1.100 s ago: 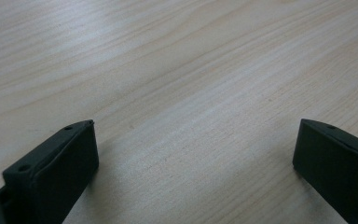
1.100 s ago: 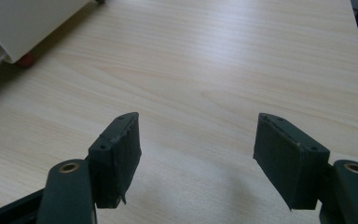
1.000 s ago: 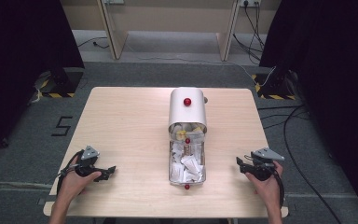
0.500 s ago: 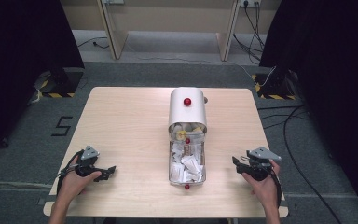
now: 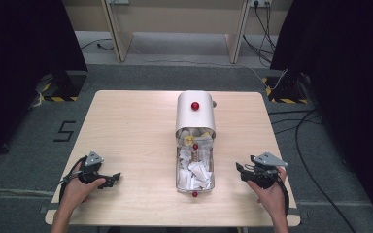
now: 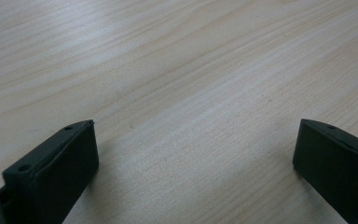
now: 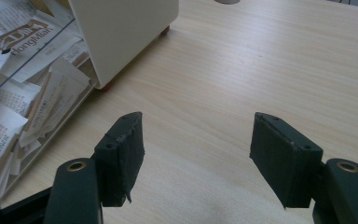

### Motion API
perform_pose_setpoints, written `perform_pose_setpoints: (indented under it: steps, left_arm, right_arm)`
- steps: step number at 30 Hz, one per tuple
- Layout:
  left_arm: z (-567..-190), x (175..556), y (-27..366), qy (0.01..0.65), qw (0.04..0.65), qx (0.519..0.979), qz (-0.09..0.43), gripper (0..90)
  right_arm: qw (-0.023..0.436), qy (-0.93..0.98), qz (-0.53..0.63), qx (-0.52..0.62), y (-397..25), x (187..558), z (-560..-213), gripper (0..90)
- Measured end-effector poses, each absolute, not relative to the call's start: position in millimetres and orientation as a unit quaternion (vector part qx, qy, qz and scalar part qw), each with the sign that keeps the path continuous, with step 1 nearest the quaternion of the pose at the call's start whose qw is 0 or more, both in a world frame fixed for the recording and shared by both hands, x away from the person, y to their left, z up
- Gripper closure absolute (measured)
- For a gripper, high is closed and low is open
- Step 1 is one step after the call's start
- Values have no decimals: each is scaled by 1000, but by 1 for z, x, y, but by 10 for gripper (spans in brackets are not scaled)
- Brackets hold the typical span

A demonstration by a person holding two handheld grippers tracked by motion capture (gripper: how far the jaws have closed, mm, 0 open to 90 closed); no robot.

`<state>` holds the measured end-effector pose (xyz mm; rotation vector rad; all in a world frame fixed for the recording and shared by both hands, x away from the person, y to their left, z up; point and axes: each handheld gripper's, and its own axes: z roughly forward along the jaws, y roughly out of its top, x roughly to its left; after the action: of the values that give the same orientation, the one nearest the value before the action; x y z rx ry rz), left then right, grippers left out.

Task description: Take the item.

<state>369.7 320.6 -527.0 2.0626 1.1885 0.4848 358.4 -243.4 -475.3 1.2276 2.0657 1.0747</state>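
Drawer [image 5: 194, 170] of paper packets sitting mid-desk, long axis running toward person. Right tongs [image 5: 241, 171] lying nearer, gaping wide, empty. Left tongs [image 5: 112, 177] farther, likewise gaping, empty.

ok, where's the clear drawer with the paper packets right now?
In the high view, the clear drawer is pulled out toward the person from the white box at table centre, between the left gripper and right gripper.

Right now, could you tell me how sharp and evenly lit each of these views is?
High view: table evenly lit and sharp, surroundings dark. Left gripper view: soft glare across the wood, near jaws slightly blurred. Right gripper view: clear, with print readable on the paper packets in the clear drawer, and a pale bright patch on the wood between the jaws.
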Motion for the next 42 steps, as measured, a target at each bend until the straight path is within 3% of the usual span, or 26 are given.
perform_pose_setpoints:
  steps: [42]
  left_arm:
    - [-527,370,321,458,349,796,187,0]
  right_arm:
    - [250,771,448,379,-205,335,-439,437]
